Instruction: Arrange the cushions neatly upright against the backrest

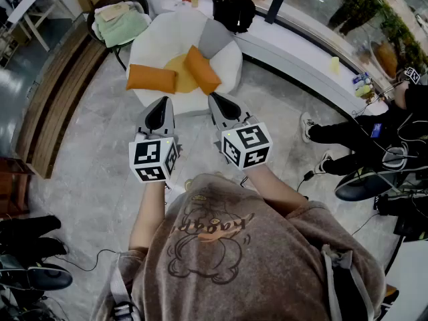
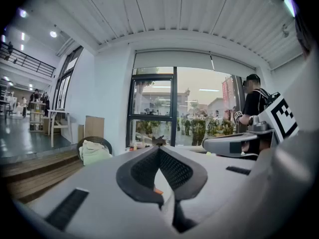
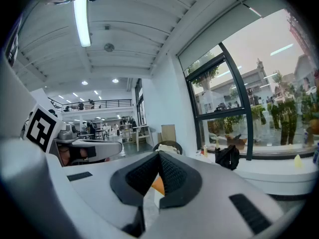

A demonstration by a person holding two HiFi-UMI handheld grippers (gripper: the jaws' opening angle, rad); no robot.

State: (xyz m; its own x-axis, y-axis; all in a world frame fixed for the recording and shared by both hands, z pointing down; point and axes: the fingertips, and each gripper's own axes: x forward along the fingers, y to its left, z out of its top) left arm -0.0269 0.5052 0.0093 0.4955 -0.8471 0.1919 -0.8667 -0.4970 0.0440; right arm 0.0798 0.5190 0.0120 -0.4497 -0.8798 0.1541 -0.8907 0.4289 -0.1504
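Left tool (image 1: 160, 105) and right tool (image 1: 218, 103): jaws closed, empty. Left orange cushion (image 1: 152, 79) lies at 12 o'clock from left tool, long axis 9-to-3. Right orange cushion (image 1: 202, 69) is nearer right tool.

Soft cloth seating on a glossy stone floor.
The orange cushions (image 1: 152, 78) and grey cushion (image 1: 215, 39) look like matt cloth, on a white armchair (image 1: 231, 62) with smooth matt upholstery. The floor (image 1: 87, 179) is polished grey stone. The left tongs (image 1: 160, 105) and right tongs (image 1: 219, 104) are matt grey plastic with dimpled black pads (image 2: 174, 171).
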